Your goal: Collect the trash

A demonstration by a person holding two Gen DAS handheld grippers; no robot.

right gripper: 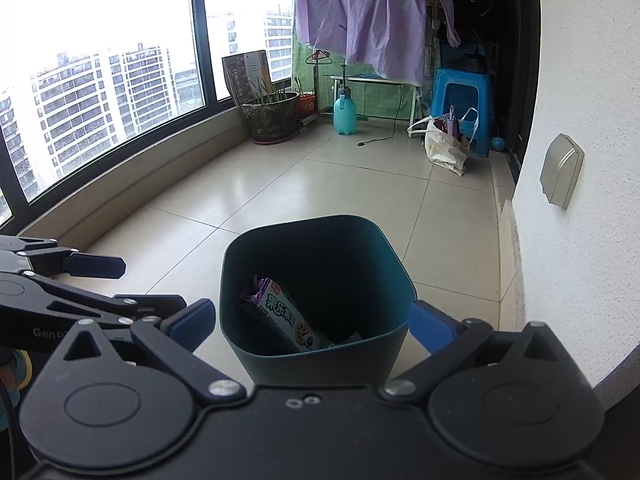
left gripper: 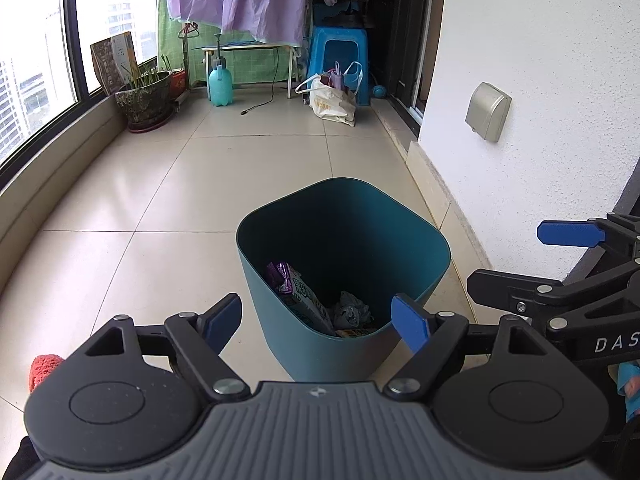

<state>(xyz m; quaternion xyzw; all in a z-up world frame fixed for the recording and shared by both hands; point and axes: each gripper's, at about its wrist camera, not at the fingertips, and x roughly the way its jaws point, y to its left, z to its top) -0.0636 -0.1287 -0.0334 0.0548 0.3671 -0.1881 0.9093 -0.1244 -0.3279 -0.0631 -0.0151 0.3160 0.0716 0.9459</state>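
A teal waste bin [left gripper: 340, 352] stands on the tiled floor close to the white wall. Inside it lie a purple and white snack wrapper [left gripper: 294, 286] and a crumpled grey piece [left gripper: 352, 308]. My left gripper [left gripper: 316, 320] hovers over the bin's near rim, open, with nothing between its blue pads. In the right wrist view the same bin [right gripper: 320, 368] and wrapper [right gripper: 280, 316] sit just ahead of my right gripper [right gripper: 314, 324], which is also open and empty, one finger to each side of the bin. The two grippers are side by side.
The white wall [left gripper: 540, 80] with a grey socket cover [left gripper: 488, 111] runs along the right. At the far end stand a flower pot [left gripper: 144, 100], a teal spray bottle [left gripper: 220, 84], a white bag [left gripper: 332, 100] and a blue stool [left gripper: 340, 56]. A cable [left gripper: 260, 104] lies on the floor.
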